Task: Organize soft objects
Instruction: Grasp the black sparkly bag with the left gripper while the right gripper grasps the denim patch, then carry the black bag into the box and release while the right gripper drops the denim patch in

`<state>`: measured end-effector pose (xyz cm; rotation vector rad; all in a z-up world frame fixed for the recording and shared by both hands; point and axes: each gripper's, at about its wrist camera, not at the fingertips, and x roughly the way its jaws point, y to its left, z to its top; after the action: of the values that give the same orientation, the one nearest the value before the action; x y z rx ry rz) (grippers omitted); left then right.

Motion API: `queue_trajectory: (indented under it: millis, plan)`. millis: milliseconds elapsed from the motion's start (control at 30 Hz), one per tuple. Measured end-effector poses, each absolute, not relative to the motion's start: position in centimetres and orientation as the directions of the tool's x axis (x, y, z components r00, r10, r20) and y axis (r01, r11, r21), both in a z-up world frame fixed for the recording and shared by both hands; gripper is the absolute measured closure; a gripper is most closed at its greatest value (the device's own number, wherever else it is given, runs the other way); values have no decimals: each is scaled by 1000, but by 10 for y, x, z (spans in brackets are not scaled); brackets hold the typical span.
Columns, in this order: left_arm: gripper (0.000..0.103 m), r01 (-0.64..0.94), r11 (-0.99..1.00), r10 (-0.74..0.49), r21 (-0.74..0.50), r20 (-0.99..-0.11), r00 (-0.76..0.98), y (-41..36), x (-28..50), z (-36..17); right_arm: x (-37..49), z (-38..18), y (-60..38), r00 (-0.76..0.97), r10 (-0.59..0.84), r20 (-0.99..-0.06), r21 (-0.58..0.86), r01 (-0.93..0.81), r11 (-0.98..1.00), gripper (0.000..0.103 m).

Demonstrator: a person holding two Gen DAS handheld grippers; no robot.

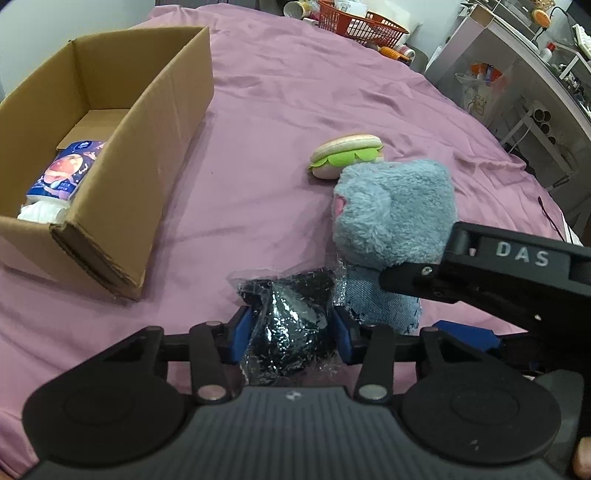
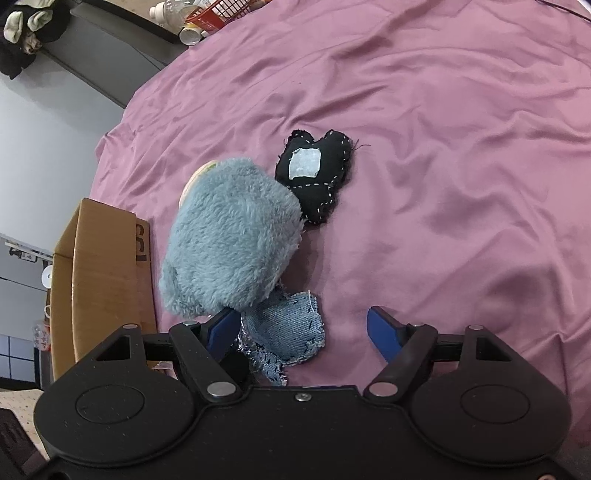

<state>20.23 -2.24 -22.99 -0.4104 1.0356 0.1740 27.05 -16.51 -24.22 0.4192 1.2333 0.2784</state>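
Note:
My left gripper (image 1: 292, 334) is shut on a black soft item in crinkly clear wrap (image 1: 291, 314), low over the purple bedsheet (image 1: 277, 110). Just right of it lies a denim patch cushion (image 1: 384, 301), and behind that a fluffy blue-grey plush (image 1: 395, 210) and a burger plush (image 1: 347, 155). An open cardboard box (image 1: 110, 206) at the left holds a tissue pack (image 1: 62, 173). My right gripper (image 2: 303, 332) stands open over the denim cushion (image 2: 288, 332), which lies nearer its left finger. The fluffy plush (image 2: 232, 236) and a black heart cushion (image 2: 314, 177) lie beyond it.
A red basket (image 1: 362, 18) and bottles crowd the far edge of the bed. Shelving with clutter (image 1: 517, 92) stands to the right. The cardboard box (image 2: 99, 277) sits close to the left of the right gripper. Wrinkled bedsheet (image 2: 461, 166) stretches to the right.

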Motion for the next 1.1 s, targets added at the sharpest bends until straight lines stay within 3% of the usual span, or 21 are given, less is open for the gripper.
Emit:
queue_trajectory:
  millis: [100,167,333,1100]
  plan:
    - [61,-323,913,-54,-249,-859,509,-22,201,-228,268,-242,-162,321,405,-856,429,5,903,43]
    - [63,-318,914,-58,-251,-858,510,-23,200,-227,267,-241,-161,319,425,-847,444,-14,896,76]
    - [64,-298,923,-53,-245,-846,530,-24,197,-215,258,-227,-170,359,447,-819,473,-19,881,86]
    - [64,-212,935,-55,-285,-707,705,-6,161,-143,208,-141,-173,564,376,-735,405,-79,911,92]
